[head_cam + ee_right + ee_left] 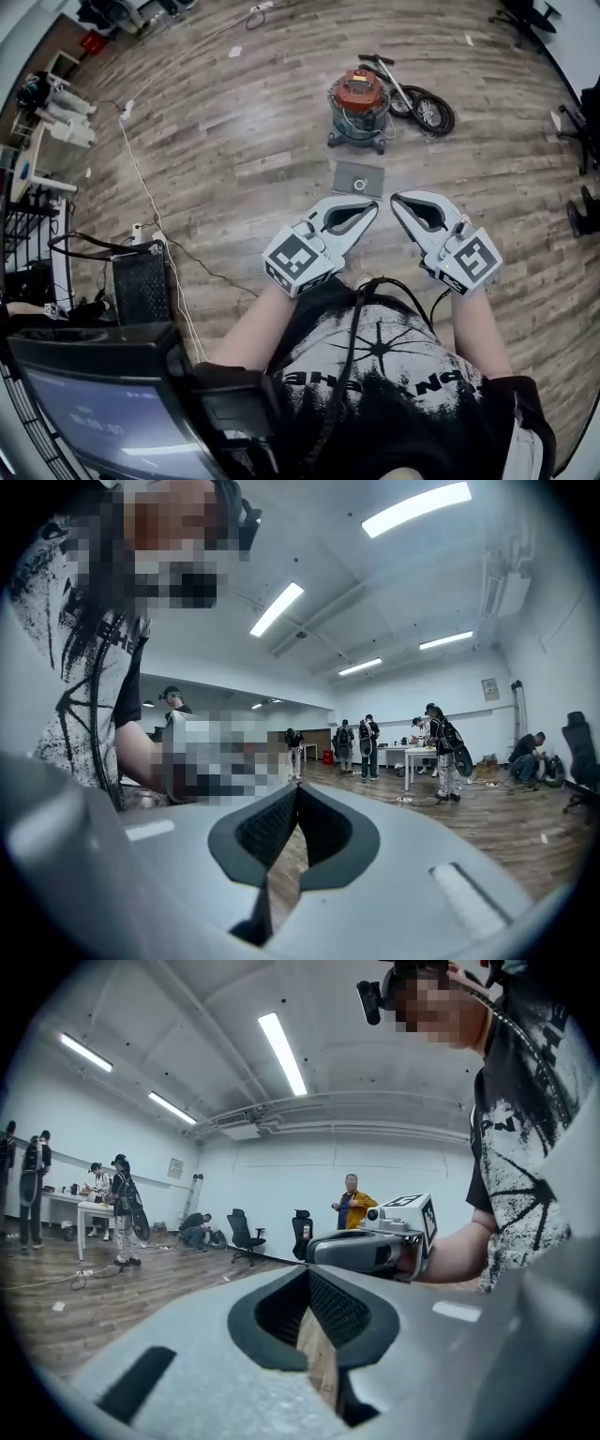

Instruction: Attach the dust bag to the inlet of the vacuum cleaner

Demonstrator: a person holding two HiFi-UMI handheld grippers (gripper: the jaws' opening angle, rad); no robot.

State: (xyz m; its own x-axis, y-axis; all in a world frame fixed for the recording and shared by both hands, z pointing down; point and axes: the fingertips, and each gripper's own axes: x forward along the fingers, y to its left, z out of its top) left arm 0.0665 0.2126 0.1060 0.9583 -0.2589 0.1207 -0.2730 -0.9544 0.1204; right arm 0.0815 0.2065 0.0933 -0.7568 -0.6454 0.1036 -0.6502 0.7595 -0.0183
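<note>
Picking up the dust bag (359, 178), lying flat on the floor (234, 141) just before the vacuum cleaner (359, 98), means first opening the left gripper (373, 202) and right gripper (395, 200), whose empty jaws are both closed.

Bare wood floor (234, 141) lies open ahead of the left gripper (372, 204) and right gripper (395, 200). Nothing stands between them and the dust bag (359, 177), which lies flat. The vacuum cleaner (359, 101) stands just behind the bag, with its hose (429, 111) coiled on the right flank. A white cable (141, 187) trails across the floor at left. A black case (141, 281) and a monitor (103, 412) crowd the person's left side.
</note>
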